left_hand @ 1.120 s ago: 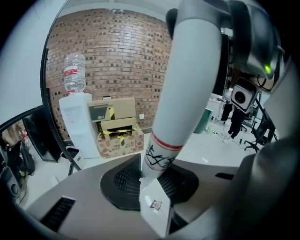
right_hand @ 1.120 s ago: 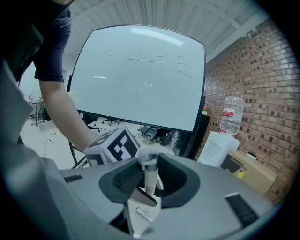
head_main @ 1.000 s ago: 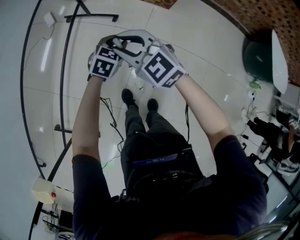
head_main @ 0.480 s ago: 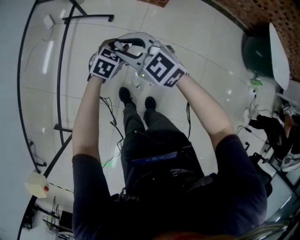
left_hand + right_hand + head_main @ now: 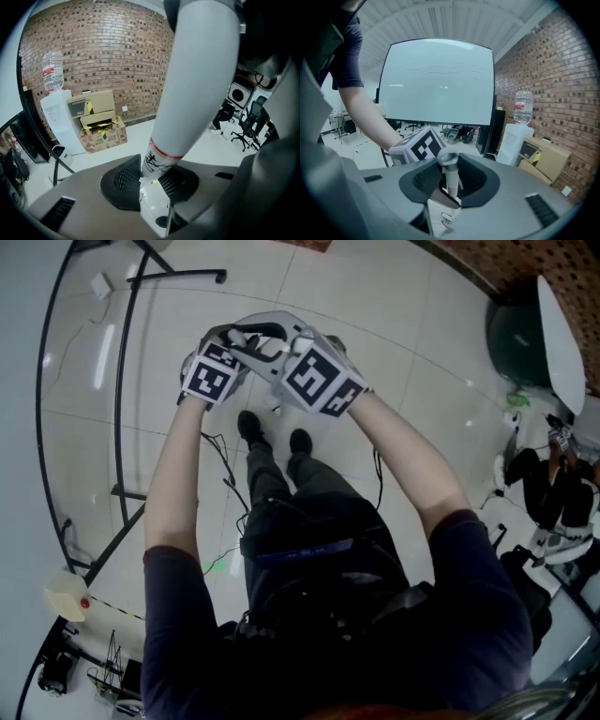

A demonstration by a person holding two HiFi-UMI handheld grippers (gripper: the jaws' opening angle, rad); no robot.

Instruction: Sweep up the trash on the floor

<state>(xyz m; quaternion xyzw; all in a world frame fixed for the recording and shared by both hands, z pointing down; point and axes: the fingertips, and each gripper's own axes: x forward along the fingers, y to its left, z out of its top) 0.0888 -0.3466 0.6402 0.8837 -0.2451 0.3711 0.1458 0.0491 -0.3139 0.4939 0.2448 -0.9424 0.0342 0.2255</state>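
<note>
Trash (image 5: 275, 410) by yr shoes (image 5: 251, 427): you've shifted across floor, grips unchanged, sweep pending. L gripper (image 5: 150, 180) clamps thick white pole (image 5: 197, 84); R gripper (image 5: 449, 185) clamps thin handle (image 5: 451, 171).

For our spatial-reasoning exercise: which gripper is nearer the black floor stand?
Left. The left gripper is on the side of the black floor stand; the right gripper lies beyond it, farther off.

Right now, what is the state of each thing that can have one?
left gripper, shut on the white handle
right gripper, shut on the loop-topped handle
water bottle, upright on the dispenser
cardboard boxes, stacked by the brick wall
</note>
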